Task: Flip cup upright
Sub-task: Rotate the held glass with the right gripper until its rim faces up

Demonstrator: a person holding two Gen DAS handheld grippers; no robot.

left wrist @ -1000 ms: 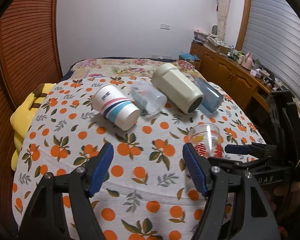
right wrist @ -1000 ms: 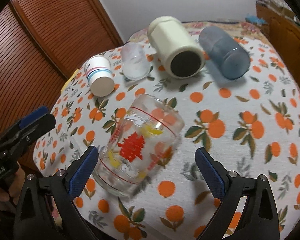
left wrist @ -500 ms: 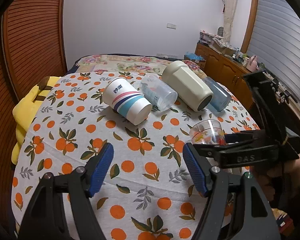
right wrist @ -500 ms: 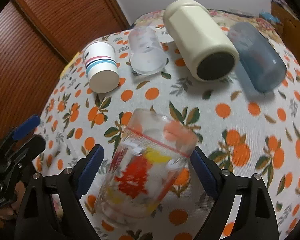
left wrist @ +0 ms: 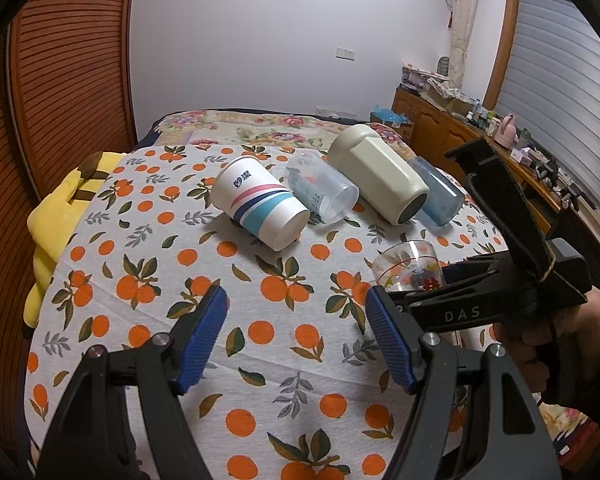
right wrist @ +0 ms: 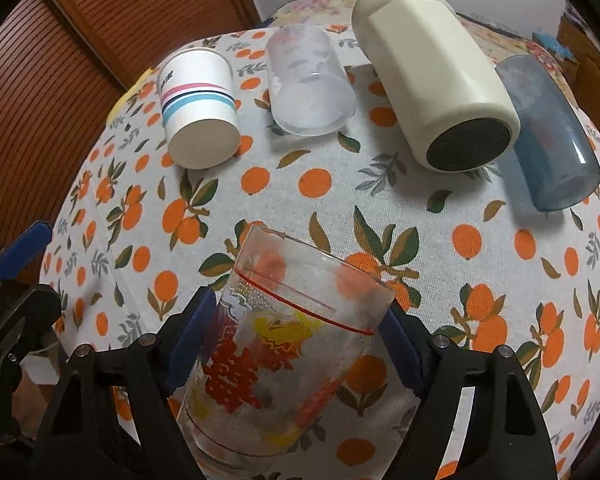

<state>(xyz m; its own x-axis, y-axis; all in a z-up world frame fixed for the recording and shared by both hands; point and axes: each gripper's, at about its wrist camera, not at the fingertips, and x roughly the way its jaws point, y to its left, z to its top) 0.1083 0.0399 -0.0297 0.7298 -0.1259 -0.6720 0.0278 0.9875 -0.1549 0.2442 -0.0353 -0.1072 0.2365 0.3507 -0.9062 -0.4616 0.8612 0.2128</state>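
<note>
A clear glass cup (right wrist: 284,344) with red and yellow print lies tilted between the blue pads of my right gripper (right wrist: 296,340), which is shut on it; its mouth points away from the camera. In the left wrist view the same glass (left wrist: 408,272) shows at the right, held by the right gripper (left wrist: 452,300), just above the tablecloth. My left gripper (left wrist: 296,336) is open and empty over the near part of the table.
Several cups lie on their sides at the back of the orange-print tablecloth (left wrist: 148,264): a striped paper cup (left wrist: 260,208), a clear plastic cup (left wrist: 324,192), a cream tumbler (left wrist: 380,176) and a blue cup (left wrist: 436,196). A yellow cushion (left wrist: 60,216) sits at the left edge.
My right gripper has closed from open around the glass cup and gripped it. The left gripper has drawn back and up a little, still open.
</note>
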